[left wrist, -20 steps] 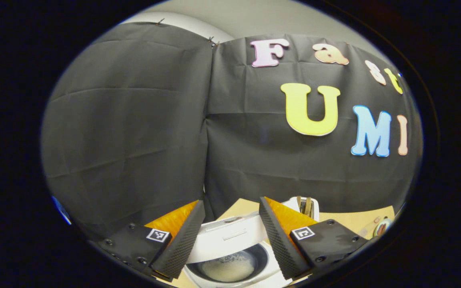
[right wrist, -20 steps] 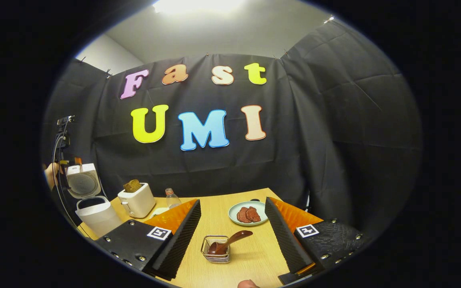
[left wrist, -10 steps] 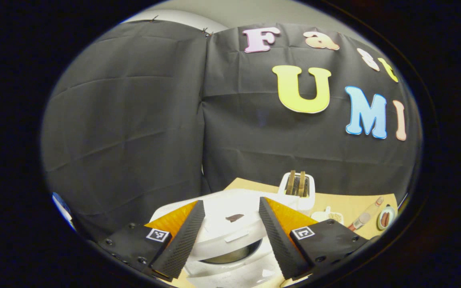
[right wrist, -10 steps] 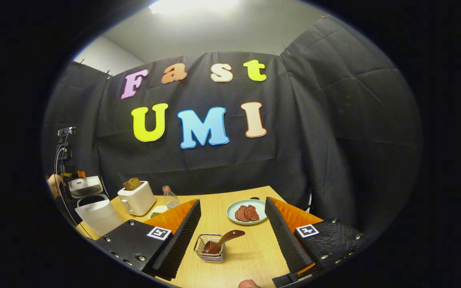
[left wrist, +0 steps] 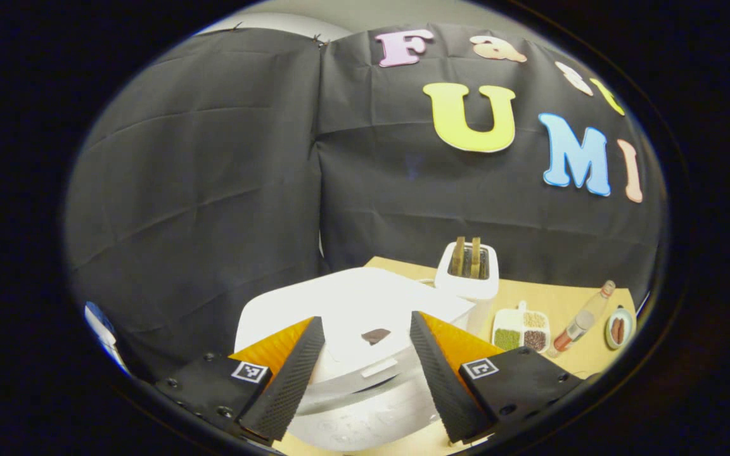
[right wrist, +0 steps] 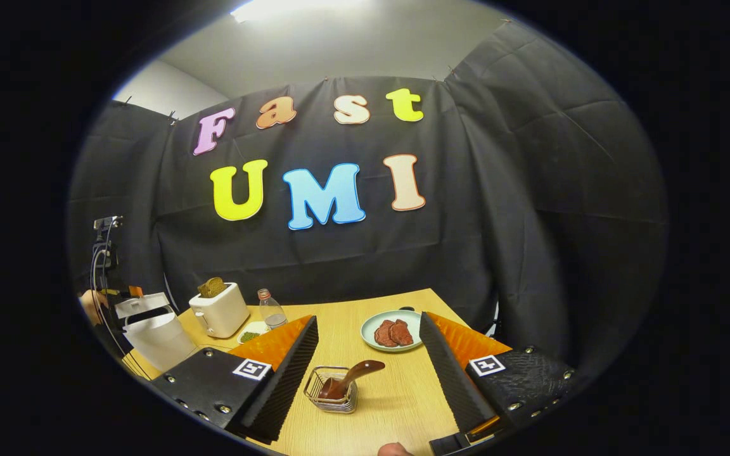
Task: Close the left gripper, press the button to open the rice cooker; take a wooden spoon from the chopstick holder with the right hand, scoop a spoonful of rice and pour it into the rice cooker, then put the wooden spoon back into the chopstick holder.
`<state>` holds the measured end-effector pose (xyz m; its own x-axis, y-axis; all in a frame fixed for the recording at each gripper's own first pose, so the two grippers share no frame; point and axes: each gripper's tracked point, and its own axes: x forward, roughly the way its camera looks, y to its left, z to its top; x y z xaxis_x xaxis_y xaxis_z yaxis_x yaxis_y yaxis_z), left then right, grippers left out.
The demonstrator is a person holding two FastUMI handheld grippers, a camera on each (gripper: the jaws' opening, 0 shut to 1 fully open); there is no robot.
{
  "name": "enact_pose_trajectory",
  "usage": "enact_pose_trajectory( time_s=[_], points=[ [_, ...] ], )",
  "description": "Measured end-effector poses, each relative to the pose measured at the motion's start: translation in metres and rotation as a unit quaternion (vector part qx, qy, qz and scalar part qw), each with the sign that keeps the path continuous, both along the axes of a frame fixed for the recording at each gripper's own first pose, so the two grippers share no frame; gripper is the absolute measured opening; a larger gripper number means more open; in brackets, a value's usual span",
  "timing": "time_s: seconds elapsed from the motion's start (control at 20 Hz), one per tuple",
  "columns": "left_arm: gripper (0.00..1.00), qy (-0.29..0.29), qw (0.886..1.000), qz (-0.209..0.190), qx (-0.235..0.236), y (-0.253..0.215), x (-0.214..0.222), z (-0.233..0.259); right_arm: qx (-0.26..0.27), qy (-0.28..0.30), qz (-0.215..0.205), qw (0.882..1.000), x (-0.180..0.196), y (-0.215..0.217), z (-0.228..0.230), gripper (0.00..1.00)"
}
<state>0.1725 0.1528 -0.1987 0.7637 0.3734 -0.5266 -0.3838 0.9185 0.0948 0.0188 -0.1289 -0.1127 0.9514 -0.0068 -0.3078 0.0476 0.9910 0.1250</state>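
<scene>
Rice cooker (left wrist: 352,335) fills the near centre of the left gripper view: a white body whose flat lid lies almost level, a thin dark gap showing along the front seam. It sits straight ahead of and just below the left gripper (left wrist: 365,373), whose ribbed fingers stand spread with nothing between them. To the right stand a toaster (left wrist: 469,272), a divided dish of grains (left wrist: 521,329) and a bottle (left wrist: 583,320).

In the right gripper view, the wooden spoon (right wrist: 346,379) rests in the chopstick holder (right wrist: 330,389), a small wire basket on the table (right wrist: 397,405), directly ahead of the right gripper (right wrist: 368,373) and framed by its wide-parted, empty fingers. The spoon's long axis slants upward from near left to far right, bowl down inside the basket and handle tip pointing right. A plate of meat (right wrist: 390,329) sits beyond it. At the far left stands the rice cooker (right wrist: 156,335), its lid lying low, beside a hand (right wrist: 89,304).

The spoon being back in its holder, the task looks nearly finished; the left gripper is the nearer one to the cooker.
</scene>
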Motion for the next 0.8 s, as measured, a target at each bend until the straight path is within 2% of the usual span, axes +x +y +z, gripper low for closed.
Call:
enact_pose_trajectory(
  time_s=[0.45,0.8],
  points=[
    [0.96,0.043,0.999,0.000,-0.028,-0.016,-0.011,-0.042,0.009,0.008,-0.003,1.000,-0.001,-0.008,-0.009,0.98],
    [0.96,0.050,0.998,-0.006,-0.027,-0.021,-0.009,-0.055,0.013,0.006,0.002,1.000,0.006,-0.002,-0.007,0.98]
  ],
)
